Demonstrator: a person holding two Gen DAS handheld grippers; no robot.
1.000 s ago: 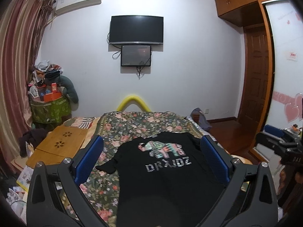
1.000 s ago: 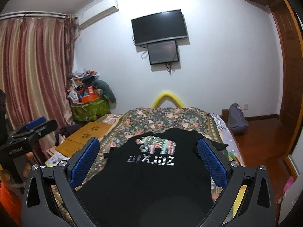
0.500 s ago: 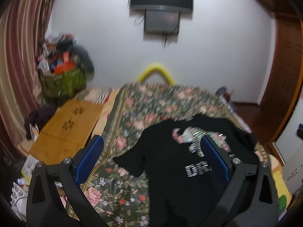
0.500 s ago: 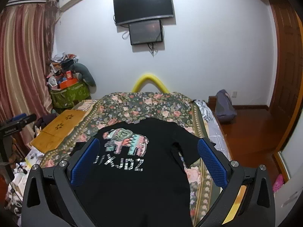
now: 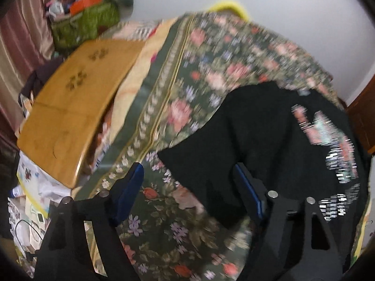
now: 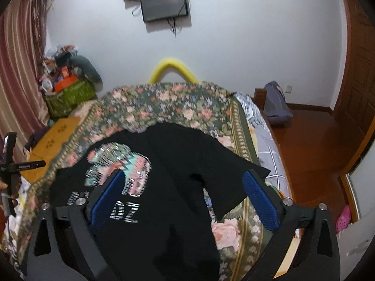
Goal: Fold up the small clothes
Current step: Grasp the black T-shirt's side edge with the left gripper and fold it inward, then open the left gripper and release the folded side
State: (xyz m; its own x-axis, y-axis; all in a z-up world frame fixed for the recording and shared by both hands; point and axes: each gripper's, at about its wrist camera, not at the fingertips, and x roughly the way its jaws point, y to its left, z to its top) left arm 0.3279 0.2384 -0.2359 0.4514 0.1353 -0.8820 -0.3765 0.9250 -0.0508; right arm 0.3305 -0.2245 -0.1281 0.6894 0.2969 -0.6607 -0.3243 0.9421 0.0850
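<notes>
The left gripper (image 5: 187,187), jaws just narrowing with nothing pinched, hangs over the black T-shirt's (image 5: 269,135) sleeve at two o'clock. The right gripper (image 6: 185,196), parted and empty, straddles the shirt's other sleeve on the floral bedspread (image 6: 164,103).

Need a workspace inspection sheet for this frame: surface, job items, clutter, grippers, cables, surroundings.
Surface: floral bedspread covering the bed.
Job's things: one black T-shirt lying print up, its sleeves spread.
Clutter: wooden lap table beside the bed; green basket piled with items; papers on the floor, blurred.
Grippers: left gripper open over the left sleeve, jaws have just been closing, nothing pressed; right gripper open above the right sleeve, jaws also just closing slightly.
Cables: wires hanging under the wall screen; a dark cable on the floor, left wrist view.
Surroundings: curtain, wooden door, grey bag on the floor.
</notes>
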